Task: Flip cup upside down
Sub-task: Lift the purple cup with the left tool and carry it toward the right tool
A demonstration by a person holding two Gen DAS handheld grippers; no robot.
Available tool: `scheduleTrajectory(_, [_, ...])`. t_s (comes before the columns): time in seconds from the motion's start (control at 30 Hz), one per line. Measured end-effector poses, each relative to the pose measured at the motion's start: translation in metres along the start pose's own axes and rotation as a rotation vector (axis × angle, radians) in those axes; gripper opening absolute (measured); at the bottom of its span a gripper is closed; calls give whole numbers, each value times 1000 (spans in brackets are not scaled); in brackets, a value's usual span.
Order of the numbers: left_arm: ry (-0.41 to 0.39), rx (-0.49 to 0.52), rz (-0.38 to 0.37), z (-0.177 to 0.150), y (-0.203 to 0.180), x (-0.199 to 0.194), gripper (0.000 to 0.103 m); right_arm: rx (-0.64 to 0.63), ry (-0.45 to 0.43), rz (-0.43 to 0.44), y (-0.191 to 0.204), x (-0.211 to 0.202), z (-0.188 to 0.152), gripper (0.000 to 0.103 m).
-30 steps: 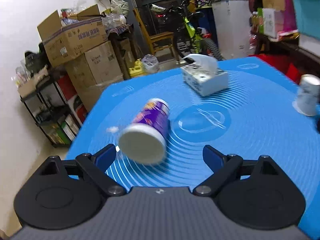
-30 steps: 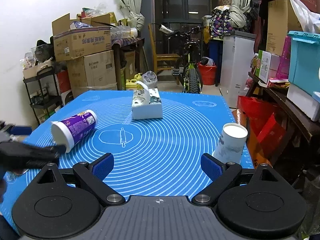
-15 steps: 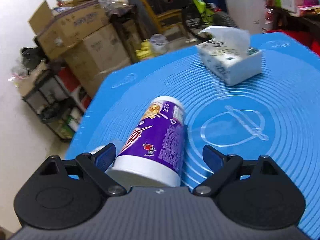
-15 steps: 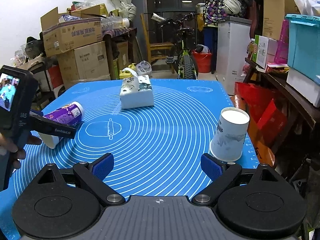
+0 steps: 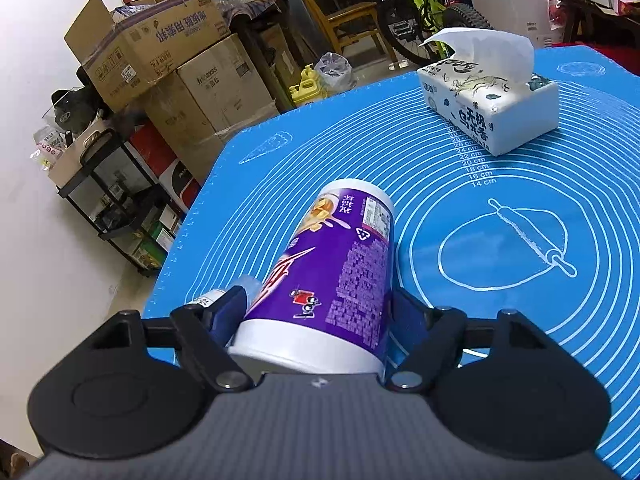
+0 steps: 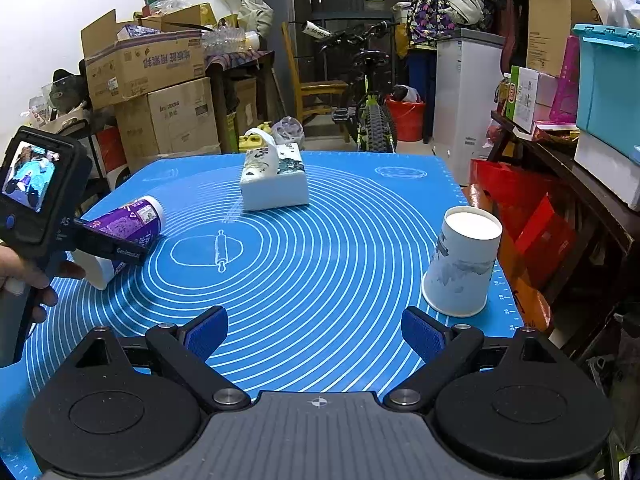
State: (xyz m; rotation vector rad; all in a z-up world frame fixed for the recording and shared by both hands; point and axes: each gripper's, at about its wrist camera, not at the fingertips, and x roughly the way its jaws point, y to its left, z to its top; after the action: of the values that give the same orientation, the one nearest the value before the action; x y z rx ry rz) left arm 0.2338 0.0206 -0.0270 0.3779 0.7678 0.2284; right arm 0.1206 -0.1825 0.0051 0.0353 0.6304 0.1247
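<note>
A purple and white paper cup (image 5: 332,276) lies on its side on the blue mat (image 5: 500,320), at the mat's left side in the right wrist view (image 6: 120,236). My left gripper (image 5: 316,320) has closed around it, blue pads against both of its sides near the wide end. In the right wrist view the left gripper (image 6: 96,246) reaches in from the left, over the cup. My right gripper (image 6: 316,334) is open and empty above the mat's near edge. A second white paper cup (image 6: 460,264) stands upside down at the right.
A tissue box (image 6: 274,184) sits at the far middle of the mat, also in the left wrist view (image 5: 490,104). Stacked cardboard boxes (image 6: 152,80), a shelf rack (image 5: 116,200), a bicycle (image 6: 368,100) and a cluttered side table (image 6: 560,152) surround the table.
My left gripper moved forward over the lying purple cup and its fingers closed onto it. My right gripper moved slightly nearer to the white cup and stayed open.
</note>
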Motion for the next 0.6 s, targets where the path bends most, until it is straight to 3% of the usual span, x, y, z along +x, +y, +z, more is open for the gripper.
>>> scheduleTrajectory(0.37, [-32,-27,-53,-4,7,-21,75,11,2,-2,-2,1,1,94])
scheduleTrajectory(0.6, [-55,-69,-185,-7,3,-68,74,19,-6,-7,-6,-7,3,94])
